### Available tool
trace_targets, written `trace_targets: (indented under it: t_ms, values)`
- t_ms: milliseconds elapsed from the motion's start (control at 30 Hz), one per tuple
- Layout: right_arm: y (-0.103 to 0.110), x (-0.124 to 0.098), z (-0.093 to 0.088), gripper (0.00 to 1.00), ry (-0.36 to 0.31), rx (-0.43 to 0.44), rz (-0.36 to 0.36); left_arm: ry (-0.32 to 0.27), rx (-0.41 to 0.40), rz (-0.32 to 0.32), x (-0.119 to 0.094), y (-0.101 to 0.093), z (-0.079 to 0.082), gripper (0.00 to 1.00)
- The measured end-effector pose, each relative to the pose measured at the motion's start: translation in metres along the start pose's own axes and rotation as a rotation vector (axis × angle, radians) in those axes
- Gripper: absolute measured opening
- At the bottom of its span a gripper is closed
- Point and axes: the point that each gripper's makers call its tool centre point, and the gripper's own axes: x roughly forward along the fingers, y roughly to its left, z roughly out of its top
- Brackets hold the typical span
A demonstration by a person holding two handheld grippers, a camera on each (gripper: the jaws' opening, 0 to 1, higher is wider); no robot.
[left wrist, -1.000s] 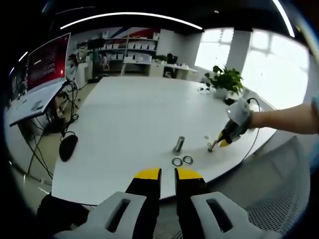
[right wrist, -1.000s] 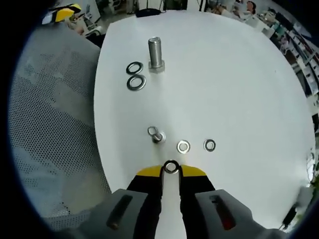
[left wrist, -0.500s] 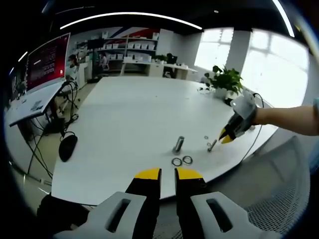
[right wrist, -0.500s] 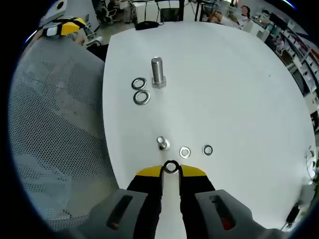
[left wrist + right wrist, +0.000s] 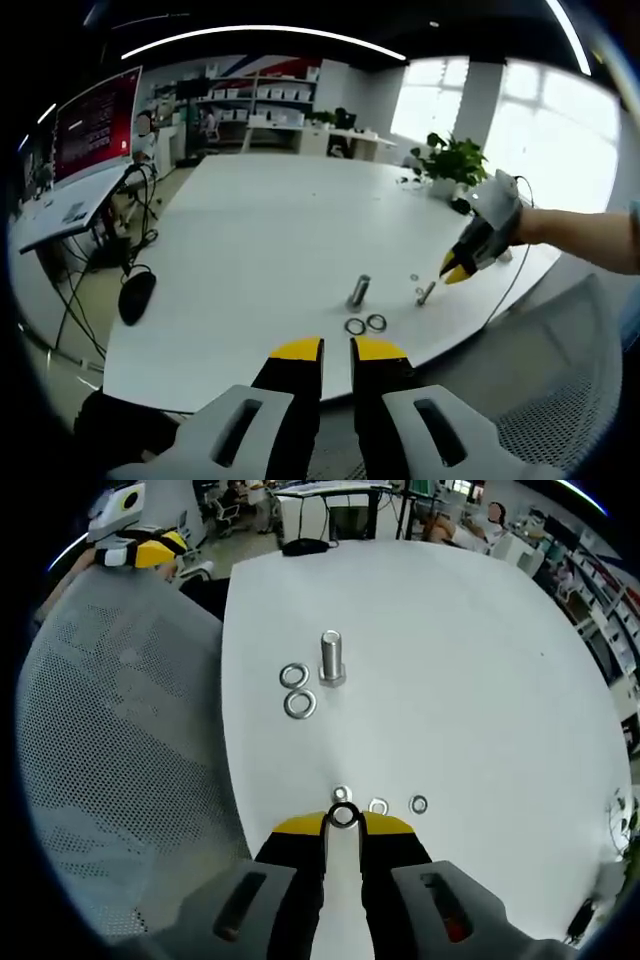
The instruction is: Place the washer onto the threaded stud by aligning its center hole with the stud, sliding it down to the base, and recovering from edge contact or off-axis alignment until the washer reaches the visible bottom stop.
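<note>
Right gripper view: my right gripper [image 5: 343, 818] pinches a washer [image 5: 343, 816] edge-on at its tips, directly over the small threaded stud [image 5: 341, 795]. My left gripper [image 5: 336, 349] idles clenched off the table [image 5: 260, 230]. I judge a tilted washer risks catching the stud's rim.

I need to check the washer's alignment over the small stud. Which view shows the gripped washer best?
The right gripper view: the washer sits pinched at the right gripper's jaw tips, just short of the small stud. In the left gripper view it is too small to make out.
</note>
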Motion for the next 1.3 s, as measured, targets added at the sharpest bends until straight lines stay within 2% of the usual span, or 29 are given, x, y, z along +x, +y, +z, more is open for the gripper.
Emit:
trace_targets:
  t_ms: [367,733,833,1300]
  values:
    - [0.002,0.012,0.008,0.13,0.033,-0.051,0.016,0.0,-0.002,0.001,0.0,0.0,0.0,0.08]
    - [0.003,0.021,0.006,0.13,0.059,-0.078,0.033,-0.004,-0.003,0.007,0.0,0.001,0.0,0.08]
    - [0.004,0.027,0.003,0.13,0.09,-0.11,0.031,-0.007,-0.004,0.008,0.0,0.001,0.001,0.08]
    - [0.005,0.053,-0.004,0.13,0.152,-0.158,0.052,0.002,-0.01,0.014,0.0,0.002,-0.001,0.08]
